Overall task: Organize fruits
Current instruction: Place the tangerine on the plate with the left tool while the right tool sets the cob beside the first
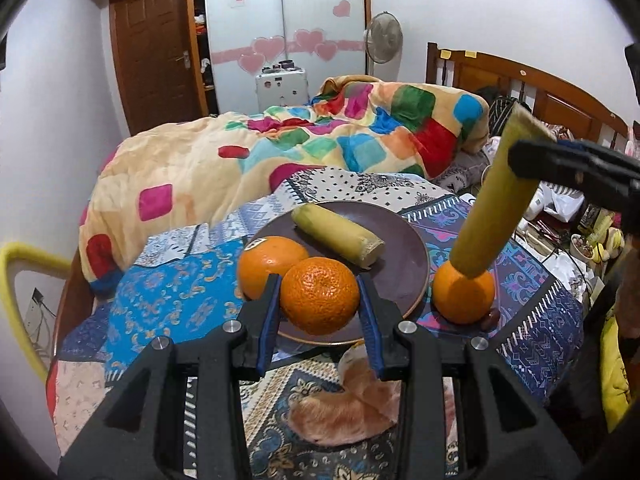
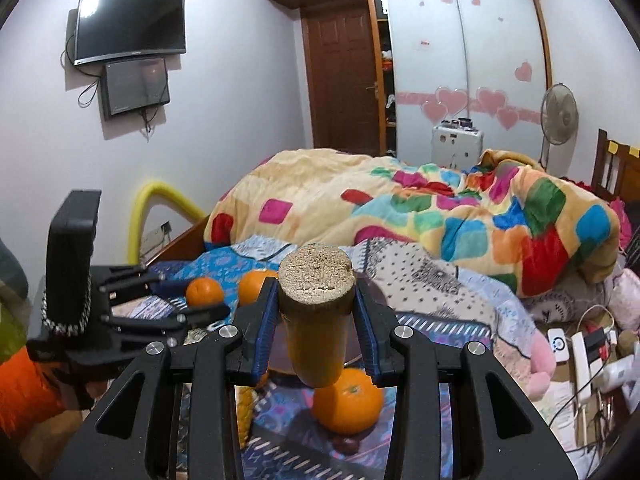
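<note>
The left gripper point(image 1: 318, 300) pinches a mandarin point(image 1: 319, 295) over the near rim of the dark plate point(image 1: 404, 256). Behind it lie an orange point(image 1: 266, 264) bearing a small sticker, too small to read, and a cut sugarcane piece point(image 1: 338, 234). The right gripper point(image 2: 316, 322) clamps a second cane piece point(image 2: 316, 320), tilted above a lone orange point(image 2: 347, 404) on the patterned bedspread point(image 1: 168, 292) beside the plate. A colourful quilt point(image 1: 280, 140) lies behind.

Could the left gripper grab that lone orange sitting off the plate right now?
Probably not: the left gripper is shut on a mandarin, and the cane piece held by the right gripper hangs over the lone orange.
</note>
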A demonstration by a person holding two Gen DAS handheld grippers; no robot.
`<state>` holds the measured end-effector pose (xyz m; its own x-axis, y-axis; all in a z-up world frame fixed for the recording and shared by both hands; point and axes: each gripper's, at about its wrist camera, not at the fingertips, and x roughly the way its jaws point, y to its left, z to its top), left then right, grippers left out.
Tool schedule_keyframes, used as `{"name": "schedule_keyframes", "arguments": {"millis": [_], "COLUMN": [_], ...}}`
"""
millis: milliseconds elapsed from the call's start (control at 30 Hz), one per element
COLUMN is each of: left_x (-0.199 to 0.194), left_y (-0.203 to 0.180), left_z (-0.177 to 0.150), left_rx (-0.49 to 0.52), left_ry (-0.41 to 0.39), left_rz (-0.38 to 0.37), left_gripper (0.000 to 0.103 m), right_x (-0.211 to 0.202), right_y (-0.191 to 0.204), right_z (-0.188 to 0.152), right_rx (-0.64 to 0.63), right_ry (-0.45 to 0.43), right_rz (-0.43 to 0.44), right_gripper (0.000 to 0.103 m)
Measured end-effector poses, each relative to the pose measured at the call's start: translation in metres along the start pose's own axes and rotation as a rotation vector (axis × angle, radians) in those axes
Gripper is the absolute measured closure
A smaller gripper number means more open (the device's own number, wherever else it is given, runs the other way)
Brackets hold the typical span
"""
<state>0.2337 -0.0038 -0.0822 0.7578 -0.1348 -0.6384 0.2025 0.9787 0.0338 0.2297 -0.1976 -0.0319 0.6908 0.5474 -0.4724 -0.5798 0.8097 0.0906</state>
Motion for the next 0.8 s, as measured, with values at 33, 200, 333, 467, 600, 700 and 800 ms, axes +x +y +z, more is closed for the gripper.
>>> {"name": "schedule_keyframes", "arguments": {"millis": [33, 200, 333, 467, 600, 700, 800], "left_x": [0.003, 0.022, 0.033, 0.044, 0.054, 0.059, 0.063], "left_y": [-0.001, -0.005, -0.008, -0.010, -0.012, -0.011, -0.008], "left_z": [0.001, 0.005, 0.008, 0.010, 0.010, 0.010, 0.011], "left_rx": [0.000, 0.015, 0.022, 0.028, 0.027, 0.030, 0.019], "left_ry": [0.004, 0.025, 0.031, 0.048, 0.070, 0.083, 0.092], "left_rz": [-0.002, -0.015, -0.024, -0.027, -0.026, -0.023, -0.021], "left_gripper": [0.066, 0.066, 0.066, 0.066, 0.066, 0.066, 0.066], "right_x": [0.001, 0.020, 0.037, 0.055, 0.072, 0.081, 0.092], "right_y": [-0.002, -0.013, -0.020, -0.025, -0.026, -0.026, -0.025], "right_z": [0.001, 0.001, -0.002, -0.003, -0.001, 0.002, 0.006], "right_rx": [0.001, 0.013, 0.025, 0.037, 0.034, 0.041, 0.033], "right_ry": [-0.001, 0.026, 0.066, 0.106, 0.130, 0.142, 0.156], "right_rz": [-0.004, -0.024, -0.026, -0.023, -0.046, -0.049, -0.056], "right_gripper": [0.069, 0.069, 0.069, 0.070, 0.069, 0.069, 0.069]}}
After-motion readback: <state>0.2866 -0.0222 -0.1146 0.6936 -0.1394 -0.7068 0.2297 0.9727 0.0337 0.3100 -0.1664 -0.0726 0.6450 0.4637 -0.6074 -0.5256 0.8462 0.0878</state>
